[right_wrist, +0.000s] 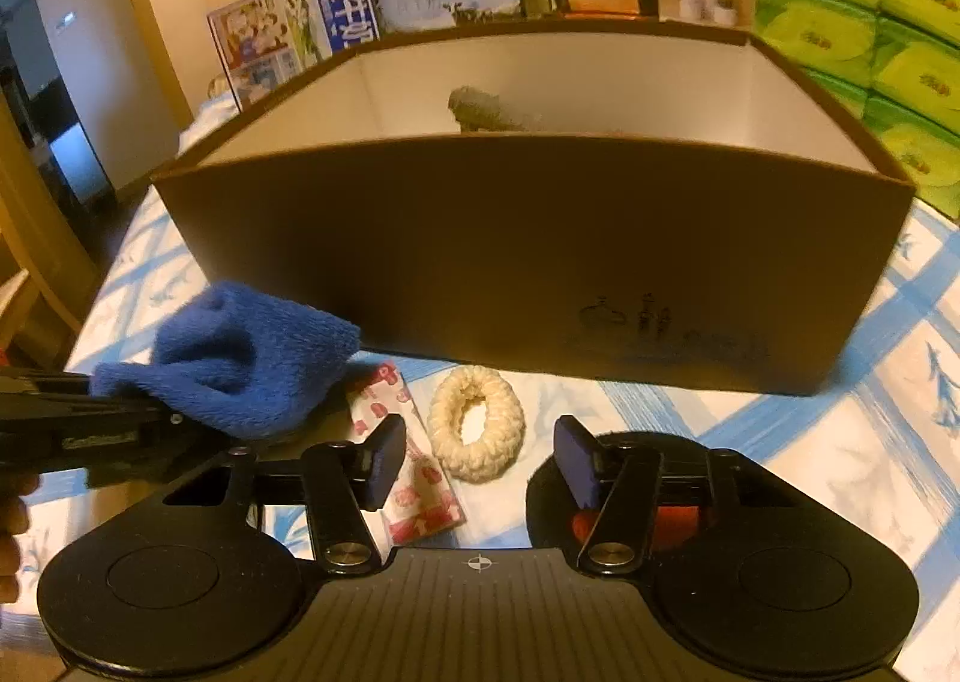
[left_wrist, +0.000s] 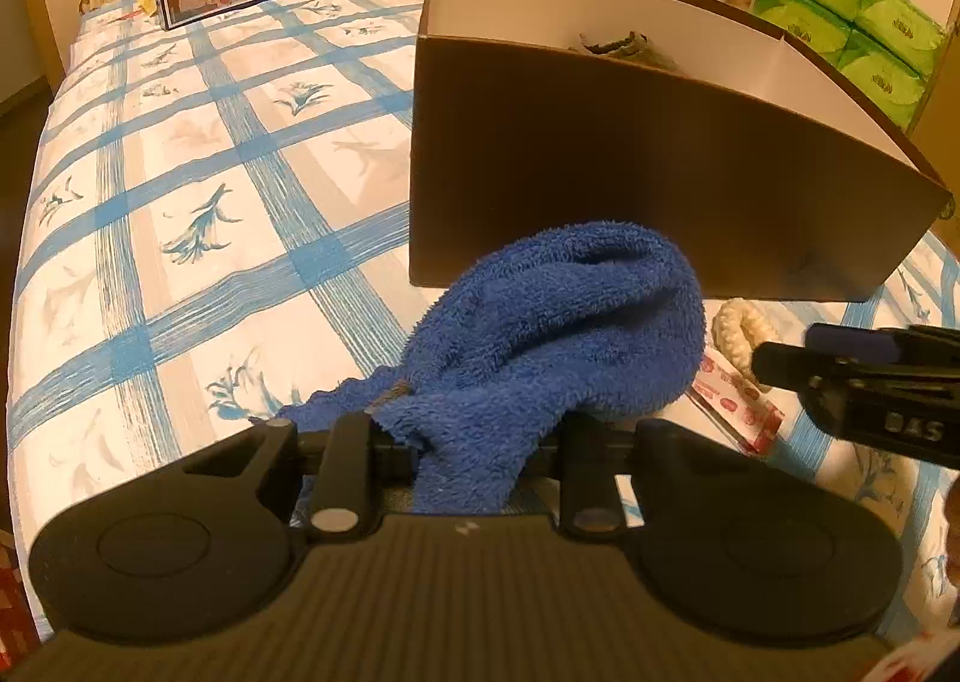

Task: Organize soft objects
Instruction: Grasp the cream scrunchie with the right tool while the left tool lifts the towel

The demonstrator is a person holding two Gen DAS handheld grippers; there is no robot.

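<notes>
Here the left gripper [left_wrist: 462, 442] clamps the blue towel [left_wrist: 558, 322] before the brown box [right_wrist: 540, 250]; right gripper [right_wrist: 480, 460] apart

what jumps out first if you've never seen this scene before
The fluffy blue towel stands out first, bunched on the blue-checked bedspread and pinched in the left tool. Right behind it sits a big brown cardboard box with white inner walls. In front of the box lie a cream braided ring and a small pink-patterned packet, with the right tool open just before them.
</notes>
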